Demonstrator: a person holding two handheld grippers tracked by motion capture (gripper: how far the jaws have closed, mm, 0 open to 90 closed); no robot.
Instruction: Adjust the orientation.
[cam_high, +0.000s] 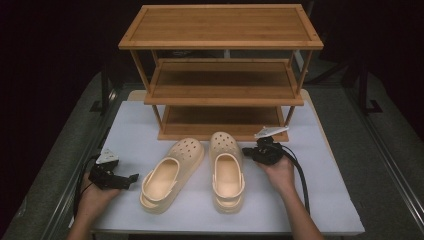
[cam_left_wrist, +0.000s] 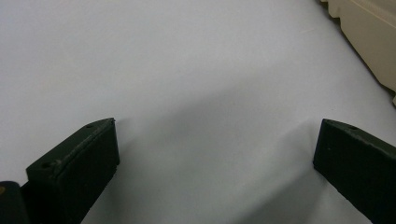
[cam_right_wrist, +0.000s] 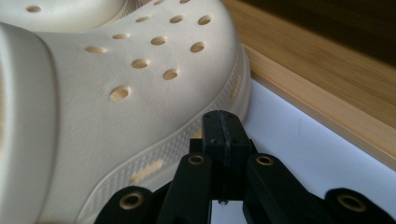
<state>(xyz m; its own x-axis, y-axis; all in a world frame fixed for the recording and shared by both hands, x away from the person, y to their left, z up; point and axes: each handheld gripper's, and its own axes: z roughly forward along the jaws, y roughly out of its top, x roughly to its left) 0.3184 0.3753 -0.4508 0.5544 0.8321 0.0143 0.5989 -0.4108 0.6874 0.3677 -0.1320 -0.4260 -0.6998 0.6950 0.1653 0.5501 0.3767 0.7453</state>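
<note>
My white tabletop (cam_high: 140, 125) carried a three-tier bamboo shelf rack (cam_high: 222, 75) at its far edge. In front of it lay two cream clogs side by side, the left clog (cam_high: 172, 174) angled, the right clog (cam_high: 227, 170) straight.

The far shelf rack (cam_high: 220, 70) looks like bamboo or light wood, with a visible plank grain and a soft satin sheen. The two cream clogs (cam_high: 172, 174) (cam_high: 227, 169) look like moulded foam or rubber, matt, smooth, with punched holes. The worktop (cam_high: 325, 170) has a white, matt, even covering. The right gripper (cam_right_wrist: 222, 128) is matt black with brass-coloured rivets.
</note>
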